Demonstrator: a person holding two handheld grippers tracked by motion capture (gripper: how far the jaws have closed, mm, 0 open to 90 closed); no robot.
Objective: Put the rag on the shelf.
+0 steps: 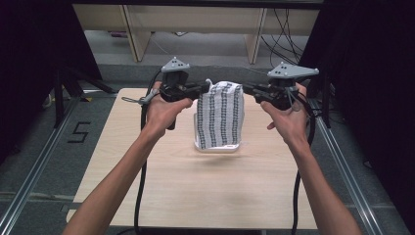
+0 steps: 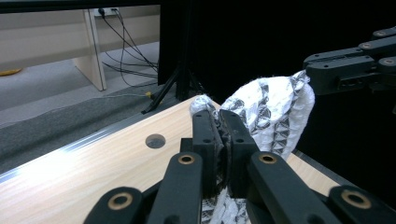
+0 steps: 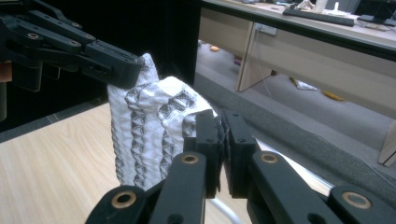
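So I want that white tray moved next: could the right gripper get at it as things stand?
Probably not yet. The right gripper is shut on the patterned cloth, which hangs over the tray, and the left gripper holds the cloth's other corner.

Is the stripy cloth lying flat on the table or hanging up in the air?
Hanging. The left gripper and right gripper pinch the stripy cloth's top corners; it drapes down.
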